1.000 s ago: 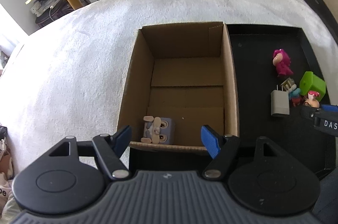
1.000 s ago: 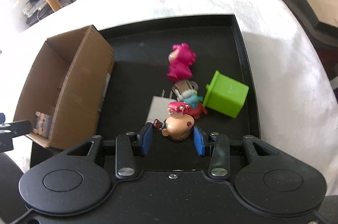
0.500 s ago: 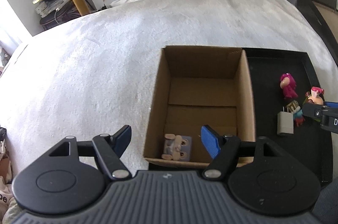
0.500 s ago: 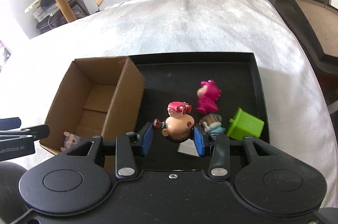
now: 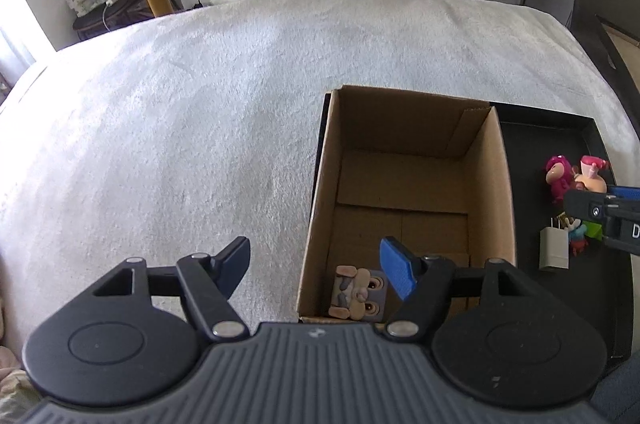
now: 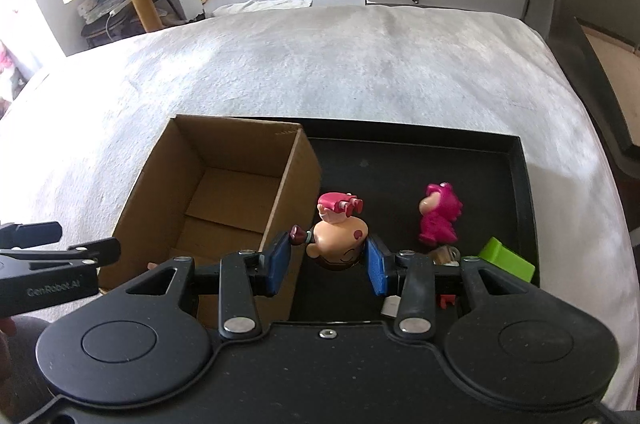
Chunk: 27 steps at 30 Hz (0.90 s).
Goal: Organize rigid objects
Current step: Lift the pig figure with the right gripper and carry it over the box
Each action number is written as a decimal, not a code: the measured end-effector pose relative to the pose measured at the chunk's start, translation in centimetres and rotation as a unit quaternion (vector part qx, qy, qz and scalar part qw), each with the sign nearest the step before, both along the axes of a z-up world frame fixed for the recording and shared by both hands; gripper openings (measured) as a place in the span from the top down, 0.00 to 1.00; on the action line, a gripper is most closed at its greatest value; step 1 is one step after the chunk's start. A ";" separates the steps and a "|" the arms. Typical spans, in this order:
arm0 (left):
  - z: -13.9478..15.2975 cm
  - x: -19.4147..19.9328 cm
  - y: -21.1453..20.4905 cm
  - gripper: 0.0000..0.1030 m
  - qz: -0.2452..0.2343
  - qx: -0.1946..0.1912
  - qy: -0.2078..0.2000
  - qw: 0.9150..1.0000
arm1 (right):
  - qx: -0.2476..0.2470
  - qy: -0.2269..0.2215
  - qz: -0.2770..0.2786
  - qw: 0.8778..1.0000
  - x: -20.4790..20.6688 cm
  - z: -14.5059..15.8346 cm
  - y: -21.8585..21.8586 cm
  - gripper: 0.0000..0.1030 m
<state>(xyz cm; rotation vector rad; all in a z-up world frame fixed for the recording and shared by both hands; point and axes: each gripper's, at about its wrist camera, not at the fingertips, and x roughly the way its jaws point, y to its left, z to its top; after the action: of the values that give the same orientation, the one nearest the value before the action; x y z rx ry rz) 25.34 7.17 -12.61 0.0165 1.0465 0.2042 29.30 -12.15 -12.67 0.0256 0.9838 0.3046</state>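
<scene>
the right claw point(image 6: 326, 260) pinches a big-headed doll point(image 6: 338, 240) between its blue pads, above the black tray point(image 6: 520, 184). the cardboard box point(image 6: 224, 192) lies just to its left and slightly ahead, its long axis running away from the claw, so the carry looks like a short leftward one. the left claw point(image 5: 316, 266) hangs spread and empty by the box's near edge. only the left view shows the blocky toy point(image 5: 358, 292) already inside the near end; the right view shows the doll's grip.

The right claw point(image 6: 327, 264) hides most of the white charger point(image 6: 391, 305).
</scene>
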 end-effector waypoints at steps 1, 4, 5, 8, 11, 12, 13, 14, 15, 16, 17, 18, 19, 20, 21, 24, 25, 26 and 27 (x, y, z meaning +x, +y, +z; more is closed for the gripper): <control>-0.2 0.1 0.2 0.32 0.000 -0.002 0.001 1.000 | -0.002 -0.001 0.002 1.000 0.0 0.1 0.3 0.61; -0.7 0.3 0.5 0.34 -0.001 -0.009 0.002 1.000 | -0.009 -0.003 0.010 1.000 0.4 0.1 1.4 0.61; -0.9 0.4 0.6 0.34 -0.001 -0.012 0.003 1.000 | -0.011 -0.003 0.013 1.000 0.3 0.2 1.7 0.61; -1.5 0.6 0.9 0.34 -0.002 -0.017 0.006 1.000 | -0.016 -0.004 0.023 1.000 0.7 0.2 2.8 0.61; -2.1 0.8 1.3 0.35 0.001 -0.025 0.011 1.000 | -0.025 -0.005 0.034 0.999 1.1 0.1 3.9 0.61; -2.2 1.0 1.5 0.37 0.004 -0.025 0.013 1.000 | -0.028 -0.005 0.038 0.999 1.2 0.0 4.3 0.61; -2.3 1.1 1.6 0.38 0.007 -0.025 0.013 1.000 | -0.032 -0.005 0.042 0.999 1.4 0.0 4.6 0.61; -2.5 1.2 1.7 0.41 0.009 -0.027 0.014 0.999 | -0.034 -0.005 0.046 0.998 1.5 -0.1 5.0 0.61; -2.6 1.3 1.8 0.43 0.011 -0.031 0.016 0.999 | -0.036 -0.005 0.049 0.998 1.6 -0.1 5.3 0.61; -2.8 1.5 1.9 0.45 0.012 -0.035 0.018 0.999 | -0.040 -0.005 0.054 0.998 1.8 -0.2 5.7 0.61; -2.9 1.6 2.0 0.48 0.013 -0.037 0.019 0.999 | -0.043 -0.006 0.058 0.997 1.9 -0.1 6.0 0.61; -3.1 1.7 2.1 0.51 0.015 -0.040 0.022 0.999 | -0.045 -0.006 0.062 0.997 2.0 -0.2 6.2 0.61; -3.2 1.8 2.2 0.53 0.016 -0.042 0.023 0.999 | -0.046 -0.006 0.066 0.997 2.2 -0.2 6.5 0.61; -3.3 1.9 2.2 0.56 0.017 -0.046 0.024 0.998 | -0.048 -0.005 0.071 0.996 2.3 -0.3 6.8 0.61; -3.4 2.0 2.3 0.59 0.018 -0.050 0.025 0.998 | -0.050 -0.005 0.075 0.996 2.5 -0.4 7.1 0.61; -3.8 2.2 2.5 0.68 0.021 -0.057 0.031 0.998 | -0.052 -0.001 0.085 0.995 2.9 -0.6 7.7 0.61; -3.9 2.3 2.6 0.70 0.022 -0.059 0.032 0.997 | -0.054 -0.001 0.089 0.995 3.1 -0.7 8.0 0.61; -4.0 2.3 2.6 0.73 0.023 -0.062 0.034 0.997 | -0.056 -0.003 0.092 0.994 3.1 -0.7 8.2 0.61; -4.1 2.4 2.7 0.77 0.024 -0.064 0.035 0.997 | -0.057 -0.004 0.097 0.994 3.2 -0.7 8.5 0.61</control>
<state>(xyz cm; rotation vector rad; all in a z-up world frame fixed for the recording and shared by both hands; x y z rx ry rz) 27.72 9.85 -16.74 -0.1183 1.1297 0.1794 32.52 -3.63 -13.40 -0.1764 0.9954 0.4265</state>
